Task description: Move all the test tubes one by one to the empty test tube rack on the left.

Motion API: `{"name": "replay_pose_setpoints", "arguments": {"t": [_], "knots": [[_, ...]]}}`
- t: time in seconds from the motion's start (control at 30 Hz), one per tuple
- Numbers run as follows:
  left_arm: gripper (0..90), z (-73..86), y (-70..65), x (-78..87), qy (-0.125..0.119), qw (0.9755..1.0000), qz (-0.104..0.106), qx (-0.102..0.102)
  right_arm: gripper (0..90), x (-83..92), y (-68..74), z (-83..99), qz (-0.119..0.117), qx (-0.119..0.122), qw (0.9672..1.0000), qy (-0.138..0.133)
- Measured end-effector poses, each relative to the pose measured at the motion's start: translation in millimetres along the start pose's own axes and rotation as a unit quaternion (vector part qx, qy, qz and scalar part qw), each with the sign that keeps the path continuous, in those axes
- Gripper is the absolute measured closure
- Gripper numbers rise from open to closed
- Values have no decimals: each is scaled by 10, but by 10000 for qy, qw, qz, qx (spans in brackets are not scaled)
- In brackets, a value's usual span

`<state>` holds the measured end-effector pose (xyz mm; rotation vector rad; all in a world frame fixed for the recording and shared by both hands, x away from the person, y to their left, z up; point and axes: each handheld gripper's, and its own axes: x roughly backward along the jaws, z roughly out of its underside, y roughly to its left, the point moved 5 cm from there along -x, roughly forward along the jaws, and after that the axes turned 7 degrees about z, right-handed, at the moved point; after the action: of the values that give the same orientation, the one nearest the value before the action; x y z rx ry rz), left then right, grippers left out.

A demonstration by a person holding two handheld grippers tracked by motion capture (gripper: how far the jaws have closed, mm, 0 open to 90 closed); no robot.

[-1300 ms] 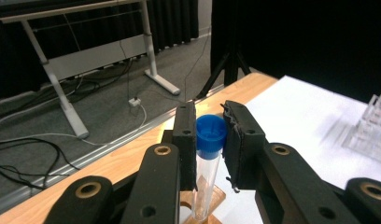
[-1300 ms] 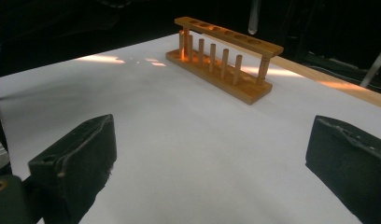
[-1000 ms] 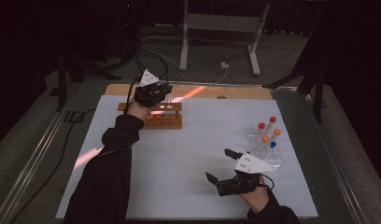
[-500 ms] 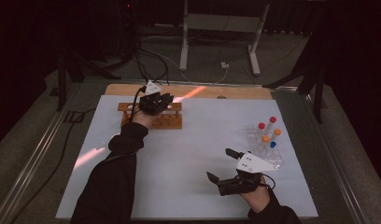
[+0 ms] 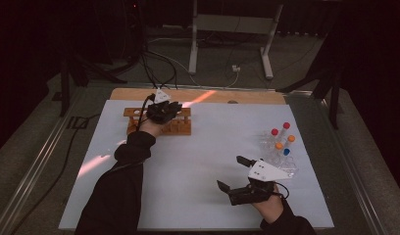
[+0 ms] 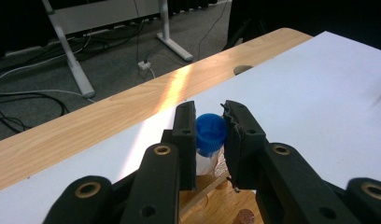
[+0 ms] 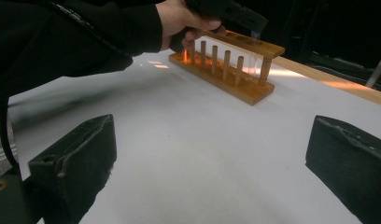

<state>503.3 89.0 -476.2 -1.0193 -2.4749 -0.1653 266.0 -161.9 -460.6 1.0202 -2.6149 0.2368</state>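
Observation:
My left gripper (image 5: pixel 163 111) is over the right end of a wooden tube rack (image 5: pixel 181 128) at the back of the white mat. Its jaws (image 6: pixel 208 109) are shut on a clear tube with a blue cap (image 6: pixel 211 133), just under the cap. The tube (image 7: pixel 255 53) stands upright, passing down through the rack's (image 7: pixel 226 79) end hole; the rack's top (image 6: pixel 212 200) lies right below the jaws. My right gripper (image 5: pixel 233 172) rests near the front right of the mat, open, with nothing between its jaws (image 7: pixel 212 158).
A clear holder (image 5: pixel 286 166) with several tubes with red, orange and blue caps stands at the mat's right side, just beyond the right gripper. A wooden table edge (image 5: pixel 237 95) runs behind the mat. Cables and a metal stand (image 5: pixel 227 29) lie on the floor beyond.
My left gripper has come down onto the rack with the blue-capped tube in it. The right gripper has stayed where it was.

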Motion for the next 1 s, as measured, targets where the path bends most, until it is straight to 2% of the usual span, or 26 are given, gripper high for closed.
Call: {"name": "replay_pose_setpoints", "arguments": {"t": [0.13, 0.2, 0.3, 0.37, 0.43, 0.5, 0.53, 0.63, 0.73, 0.83, 0.97, 1.0], "knots": [[744, -16, 1, 10, 1, 9999, 83, 77, 18, 2, -11, -5, -6, 16, 10000, 0], [652, -52, -10, 48, -27, 9999, 114, 97, 18, 17, -34, -17, 6, 13, 10000, -43], [503, -142, -56, 153, -192, 9996, 175, 121, 18, 45, -76, -41, 21, 75, 9999, -94], [416, -188, -96, 226, -284, 9991, 304, 109, 18, 82, -121, -66, 99, 141, 9997, -149], [318, -225, -176, 320, -409, 9975, 571, 97, 18, 124, -173, -92, 152, 162, 9995, -214], [185, -234, -248, 382, -437, 9965, 713, 64, 18, 179, -247, -120, 285, 160, 9991, -264], [163, -237, -302, 433, -498, 9958, 765, -36, 18, 204, -283, -130, 353, 148, 9988, -300], [97, -247, -418, 547, -627, 9928, 1019, -8, 18, 322, -457, -167, 656, 16, 9972, -351], [42, -235, -545, 645, -625, 9902, 1243, -81, 17, 433, -621, -186, 995, -71, 9947, -261], [23, -189, -680, 741, -626, 9865, 1502, -162, 18, 530, -756, -172, 1309, -118, 9910, -258], [19, -78, -841, 860, -577, 9827, 1745, -223, 18, 651, -944, -96, 1645, -263, 9859, -163], [19, -47, -875, 889, -576, 9820, 1789, -216, 18, 682, -998, -60, 1801, -276, 9832, -117]]}}
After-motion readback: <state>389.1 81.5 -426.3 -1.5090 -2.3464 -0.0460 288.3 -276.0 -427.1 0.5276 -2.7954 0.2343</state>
